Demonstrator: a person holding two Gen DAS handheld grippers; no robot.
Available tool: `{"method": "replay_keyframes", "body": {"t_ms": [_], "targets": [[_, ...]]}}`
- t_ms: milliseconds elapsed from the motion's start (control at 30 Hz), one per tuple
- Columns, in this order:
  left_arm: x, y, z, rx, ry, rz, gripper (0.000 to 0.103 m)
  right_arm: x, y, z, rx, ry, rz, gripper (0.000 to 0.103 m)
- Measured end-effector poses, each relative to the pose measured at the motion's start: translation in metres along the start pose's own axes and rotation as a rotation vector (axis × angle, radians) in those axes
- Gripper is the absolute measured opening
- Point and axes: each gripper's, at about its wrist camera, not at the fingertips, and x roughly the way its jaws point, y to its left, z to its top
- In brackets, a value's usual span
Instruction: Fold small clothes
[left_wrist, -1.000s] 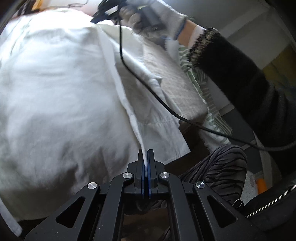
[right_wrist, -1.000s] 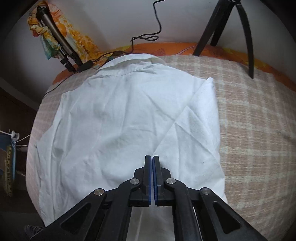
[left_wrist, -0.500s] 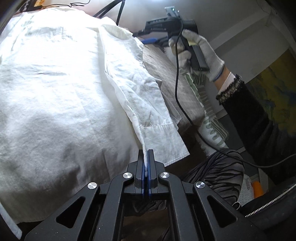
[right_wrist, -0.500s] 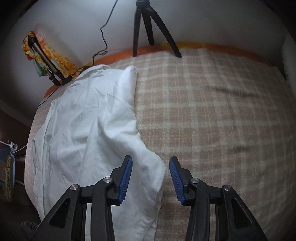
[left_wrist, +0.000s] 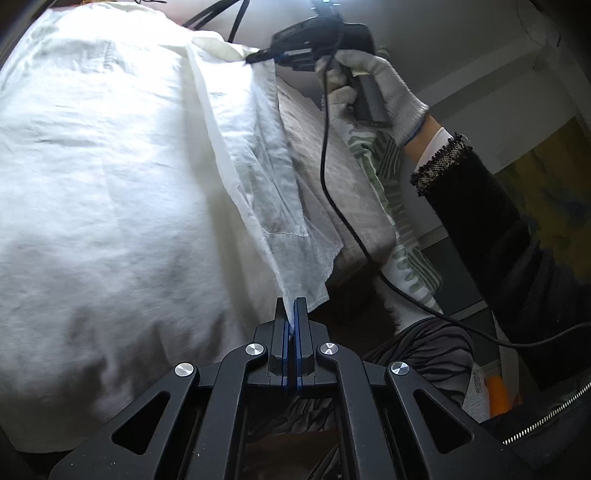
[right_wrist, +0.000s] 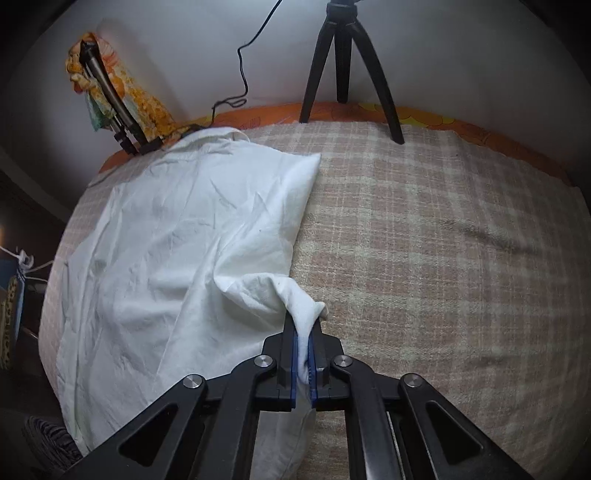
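Observation:
A white shirt (right_wrist: 177, 240) lies spread on a checked blanket (right_wrist: 424, 240), collar toward the far wall. It fills the left wrist view (left_wrist: 110, 184). My left gripper (left_wrist: 294, 306) is shut on the cuff end of a sleeve (left_wrist: 273, 192) at the near edge. My right gripper (right_wrist: 303, 332) is shut on a bunched fold of the same sleeve, lifted off the blanket. In the left wrist view the right gripper (left_wrist: 258, 57) pinches the sleeve's upper end, held by a gloved hand (left_wrist: 380, 88).
A black tripod (right_wrist: 347, 59) stands on the blanket at the far wall. A second stand with a patterned cloth (right_wrist: 107, 88) leans at the far left. A black cable (left_wrist: 332, 192) hangs from the right gripper. The bed's edge drops off to the right of the sleeve.
My right gripper was open beside the shirt's edge half a second ago; it has now shut on the sleeve and lifted it. My left gripper has kept its hold on the cuff.

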Motion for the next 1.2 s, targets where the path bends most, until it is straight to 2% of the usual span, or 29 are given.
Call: {"method": "replay_keyframes", "body": {"t_ms": [67, 167, 300, 400, 567, 733, 767, 800, 833, 867, 900, 1000, 1200], "targets": [[-0.001, -0.001, -0.001, 0.005, -0.001, 0.008, 0.001, 0.01, -0.004, -0.003, 0.017, 0.028, -0.047, 0.017], [-0.006, -0.003, -0.001, 0.029, 0.01, 0.02, 0.001, -0.006, -0.013, -0.021, 0.063, -0.017, -0.018, 0.036], [-0.019, -0.003, 0.002, 0.05, 0.02, 0.053, 0.014, -0.051, -0.016, -0.071, 0.102, -0.061, 0.062, 0.036], [-0.021, -0.005, 0.012, 0.058, 0.007, 0.073, 0.022, -0.07, -0.013, -0.119, 0.132, -0.041, 0.154, 0.035], [-0.013, 0.003, 0.028, 0.043, 0.018, 0.12, 0.022, -0.061, 0.001, -0.181, 0.16, 0.024, 0.256, 0.035], [-0.006, 0.008, 0.029, 0.051, 0.031, 0.098, 0.019, -0.036, 0.019, -0.203, 0.141, 0.087, 0.263, 0.036], [-0.007, 0.008, 0.029, 0.054, 0.031, 0.096, 0.016, -0.033, 0.022, -0.207, 0.141, 0.094, 0.265, 0.036], [-0.007, 0.008, 0.027, 0.06, 0.028, 0.093, 0.007, -0.03, 0.025, -0.209, 0.14, 0.094, 0.261, 0.036], [-0.004, 0.008, 0.026, 0.063, 0.03, 0.092, 0.005, -0.03, 0.028, -0.209, 0.133, 0.086, 0.251, 0.035], [-0.001, 0.008, 0.025, 0.058, 0.031, 0.094, 0.004, -0.03, 0.031, -0.209, 0.122, 0.076, 0.24, 0.028], [-0.002, 0.011, 0.025, 0.045, 0.033, 0.088, 0.004, -0.031, 0.034, -0.209, 0.11, 0.072, 0.237, 0.014], [-0.006, 0.015, 0.024, 0.018, 0.026, 0.066, 0.002, -0.035, 0.04, -0.21, 0.087, 0.071, 0.218, 0.0], [0.0, -0.006, 0.02, 0.057, 0.031, 0.021, 0.002, -0.07, 0.034, -0.215, 0.058, 0.028, 0.175, 0.0]]}}
